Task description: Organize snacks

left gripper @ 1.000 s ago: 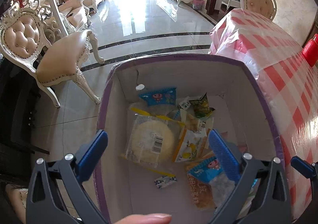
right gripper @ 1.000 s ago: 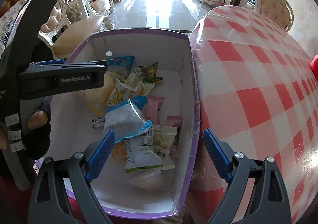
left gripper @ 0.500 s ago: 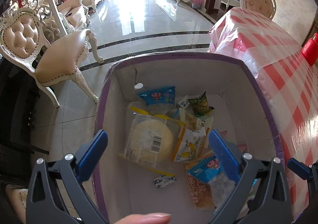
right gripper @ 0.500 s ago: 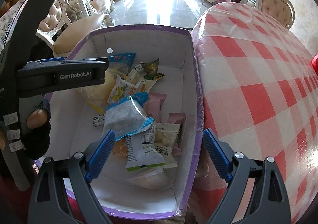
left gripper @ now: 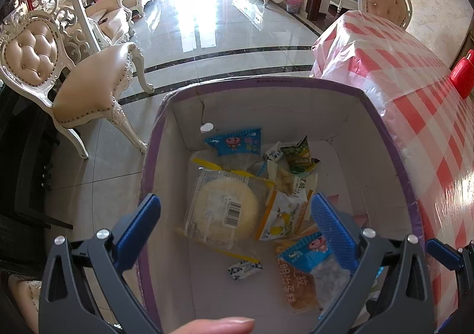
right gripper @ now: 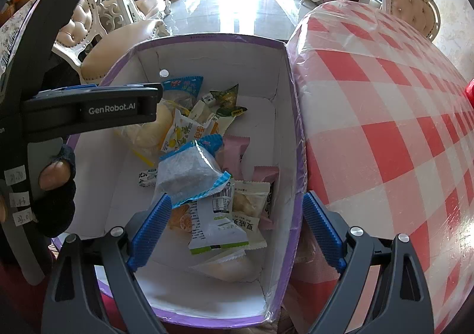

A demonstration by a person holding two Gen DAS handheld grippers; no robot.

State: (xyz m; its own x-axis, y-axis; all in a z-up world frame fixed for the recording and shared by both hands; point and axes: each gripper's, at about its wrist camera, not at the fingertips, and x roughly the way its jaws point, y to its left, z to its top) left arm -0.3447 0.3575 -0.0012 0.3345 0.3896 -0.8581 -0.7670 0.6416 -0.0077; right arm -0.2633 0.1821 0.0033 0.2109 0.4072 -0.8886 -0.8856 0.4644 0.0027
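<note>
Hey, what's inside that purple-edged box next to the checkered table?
The box holds loose snack packets: a round cake in clear wrap, a blue-topped packet, pink wrappers and a green triangular one. They overlap, so anything beneath the pile is hidden.

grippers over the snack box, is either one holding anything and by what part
Nothing is held. The left gripper and right gripper both hang open above the box, jaws spread wide and empty, with the snack packets lying loose inside.
</note>
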